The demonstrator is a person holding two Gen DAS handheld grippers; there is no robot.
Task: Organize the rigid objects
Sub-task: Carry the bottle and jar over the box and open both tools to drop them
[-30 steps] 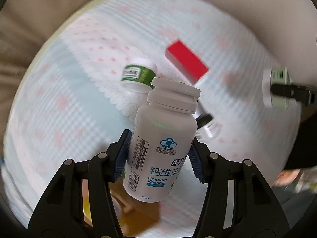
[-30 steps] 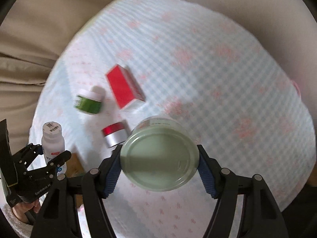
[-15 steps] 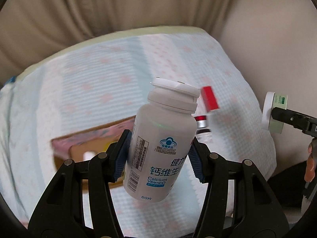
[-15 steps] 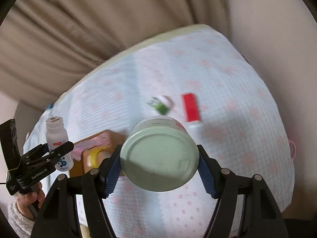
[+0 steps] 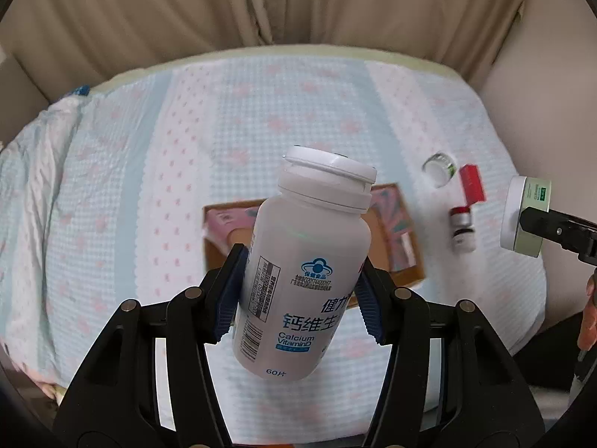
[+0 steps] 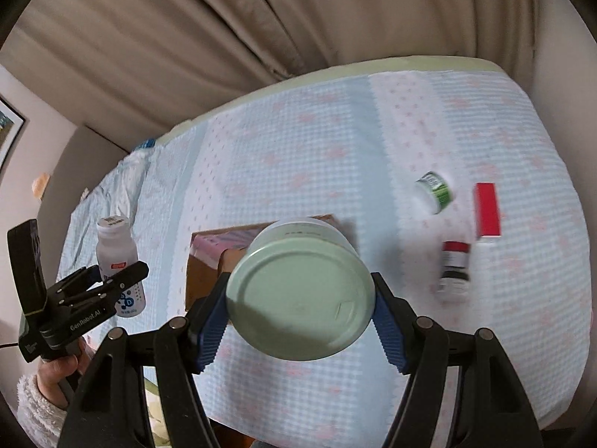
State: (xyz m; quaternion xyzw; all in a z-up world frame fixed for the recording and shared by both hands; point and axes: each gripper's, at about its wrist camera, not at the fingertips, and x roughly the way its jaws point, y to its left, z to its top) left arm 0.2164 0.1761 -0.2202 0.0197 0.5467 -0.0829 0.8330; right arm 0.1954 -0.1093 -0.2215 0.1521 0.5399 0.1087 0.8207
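Beige curtains back a bed [image 5: 112, 171] under a blue-and-pink quilt, where a cardboard box [image 6: 201, 272] sits. Right of the box lie a green-labelled jar [image 6: 434, 190], a red box [image 6: 487, 211] and a small red-capped bottle [image 6: 455, 267]. Above the box, the left gripper [image 5: 296, 291] clamps a white vitamin bottle [image 5: 302, 272] and the right gripper [image 6: 300, 315] clamps a pale green jar [image 6: 298, 291], each between blue pads.

Beige curtains [image 5: 231, 15] hang in heavy vertical folds across the top of both frames, behind a bed whose pale green mattress edge [image 6: 373, 65] shows along its far side. A light blue checked bedspread [image 5: 123, 194] with pink flower print and white dotted bands covers it. In the right wrist view a plain pale wall [image 6: 48, 149] fills the left, with a framed picture [image 6: 7, 130] at the far left edge. The light is soft and even
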